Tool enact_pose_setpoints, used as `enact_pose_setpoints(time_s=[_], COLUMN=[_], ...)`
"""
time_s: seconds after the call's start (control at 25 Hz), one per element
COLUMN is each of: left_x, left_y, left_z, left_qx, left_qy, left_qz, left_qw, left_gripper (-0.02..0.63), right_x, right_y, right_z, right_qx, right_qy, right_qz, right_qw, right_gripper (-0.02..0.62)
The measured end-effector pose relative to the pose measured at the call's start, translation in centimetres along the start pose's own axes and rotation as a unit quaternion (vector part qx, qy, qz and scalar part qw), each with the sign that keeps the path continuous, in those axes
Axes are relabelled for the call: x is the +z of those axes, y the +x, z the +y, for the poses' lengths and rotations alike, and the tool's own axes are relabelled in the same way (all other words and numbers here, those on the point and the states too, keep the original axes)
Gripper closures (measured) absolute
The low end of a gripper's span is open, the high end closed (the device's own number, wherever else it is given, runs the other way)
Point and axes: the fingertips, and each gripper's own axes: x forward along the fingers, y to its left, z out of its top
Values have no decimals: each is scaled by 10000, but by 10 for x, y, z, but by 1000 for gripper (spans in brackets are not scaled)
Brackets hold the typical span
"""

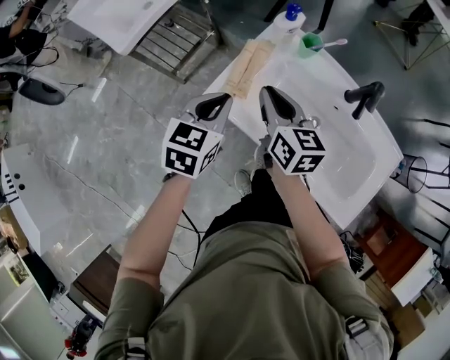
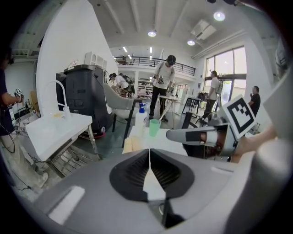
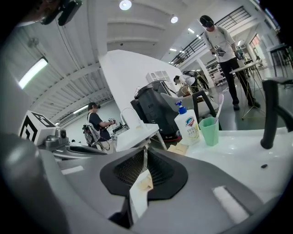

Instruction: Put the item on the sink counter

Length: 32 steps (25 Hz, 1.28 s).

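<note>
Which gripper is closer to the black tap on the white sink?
Right. The right gripper hovers over the white sink, left of the black tap; the left gripper hangs farther left, at the counter's edge.

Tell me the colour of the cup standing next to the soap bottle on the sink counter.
Light green. The cup shows best in the right gripper view.

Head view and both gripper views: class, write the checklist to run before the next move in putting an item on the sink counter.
1. Item held: not ok; left gripper and right gripper jaws together, nothing seen between.
2. View of sink counter ahead: ok.
3. Bare counter beside folded cloth: ok.
4. Upright soap bottle, green cup: ok.
5. Which item is meant: cannot tell.
</note>
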Motion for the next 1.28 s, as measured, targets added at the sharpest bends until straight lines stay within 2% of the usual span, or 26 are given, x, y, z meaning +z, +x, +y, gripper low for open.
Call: enact_pose_setpoints(time_s=[0.16,0.8,1.28], left_x=[1,20,27], left_y=[-10,-47,-65], left_z=[-8,-35,-49], left_qx=[-32,-198,-334], left_qy=[-55,-157,-176], left_qz=[-100,-636,-985], left_qw=[9999,9977,9944], left_gripper=[600,600,600], right_x=[6,37,39], right_y=[-15,-70,-98], right_z=[11,47,60], right_qx=[90,524,685], right_qy=[-249,-1194,-1498], right_qz=[-14,-41,37], right_qw=[9996,9915,9863], right_gripper=[583,584,584])
